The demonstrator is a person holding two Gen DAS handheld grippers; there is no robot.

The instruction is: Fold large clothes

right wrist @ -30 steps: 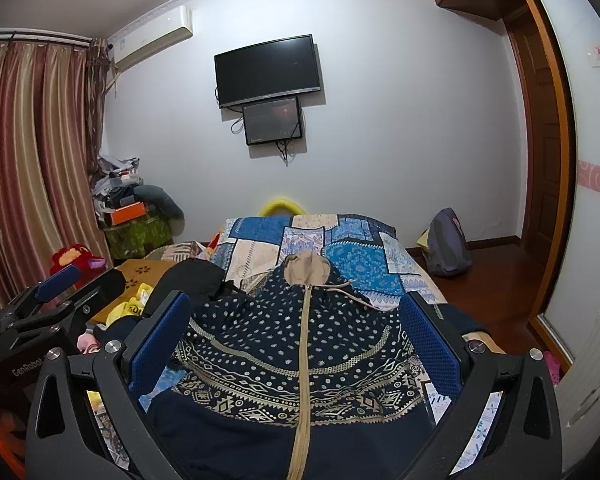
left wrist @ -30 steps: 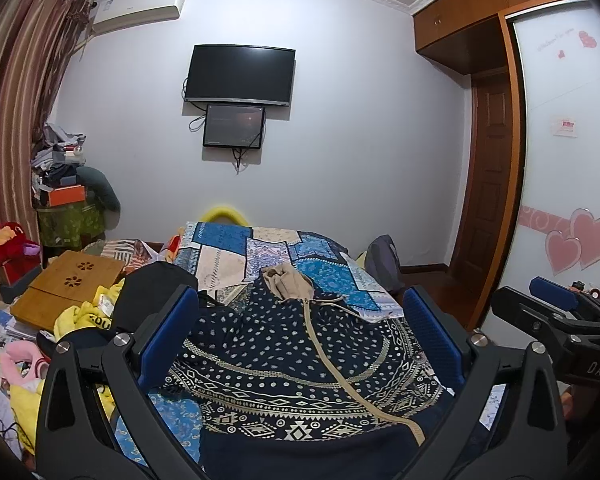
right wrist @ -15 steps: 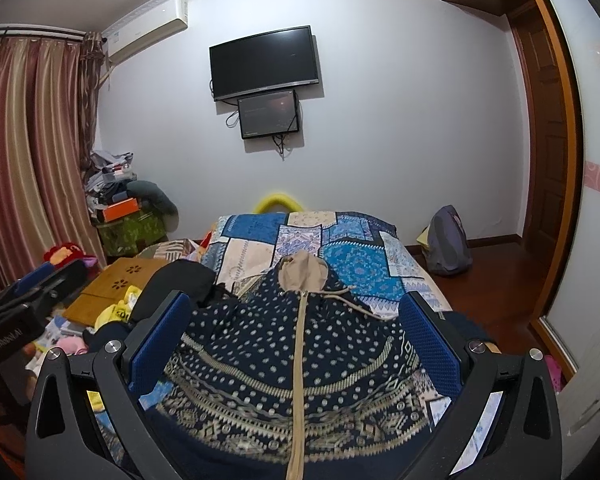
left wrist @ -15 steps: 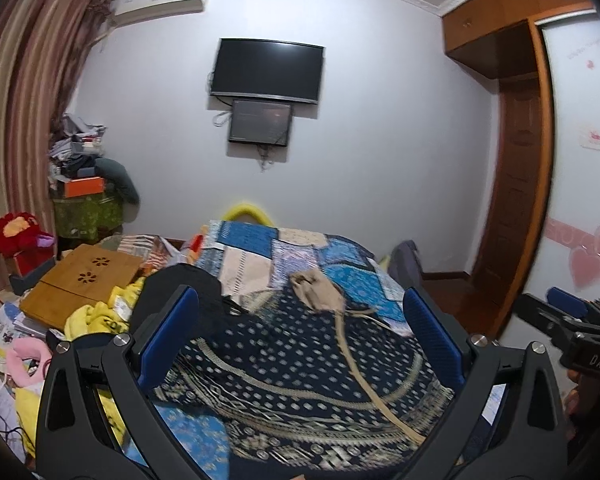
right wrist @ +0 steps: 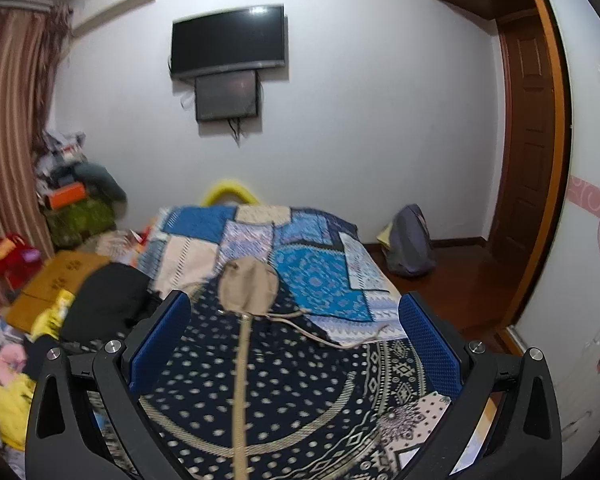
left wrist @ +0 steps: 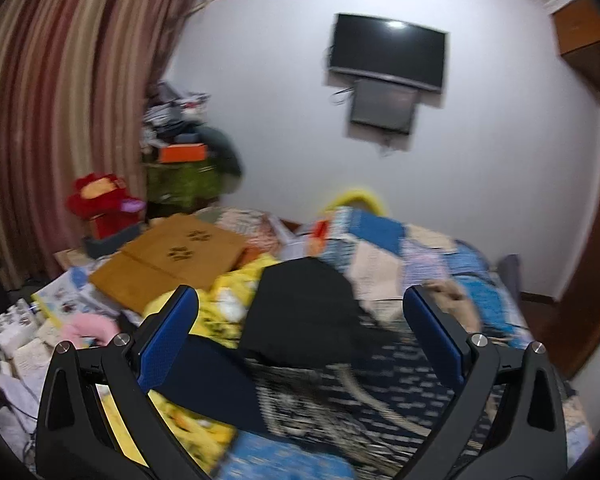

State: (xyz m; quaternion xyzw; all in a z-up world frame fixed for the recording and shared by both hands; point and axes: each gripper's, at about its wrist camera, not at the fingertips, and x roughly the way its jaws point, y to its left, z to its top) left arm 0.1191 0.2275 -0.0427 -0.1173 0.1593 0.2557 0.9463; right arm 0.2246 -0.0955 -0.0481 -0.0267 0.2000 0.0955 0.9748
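Observation:
A large navy garment (right wrist: 268, 392) with white dots, a tan centre band and a tan hood (right wrist: 249, 287) lies spread on the bed. My right gripper (right wrist: 294, 344) hangs open above its upper middle, holding nothing. In the blurred left wrist view the same garment (left wrist: 380, 400) fills the lower right, with one plain navy sleeve (left wrist: 220, 380) reaching left. My left gripper (left wrist: 300, 340) is open over that left side, above a black garment (left wrist: 304, 312), with nothing between its fingers.
A patchwork blue quilt (right wrist: 300, 248) covers the bed. Left of the bed are yellow clothes (left wrist: 228, 296), a brown board (left wrist: 168, 264), boxes and a red plush toy (left wrist: 100, 200). A grey backpack (right wrist: 410, 246) sits on the floor by the wooden door (right wrist: 528, 132).
The left gripper has swung sharply to the left, now facing the curtain and the clutter beside the bed. The right gripper has moved lower and closer over the garment. Both stay open.

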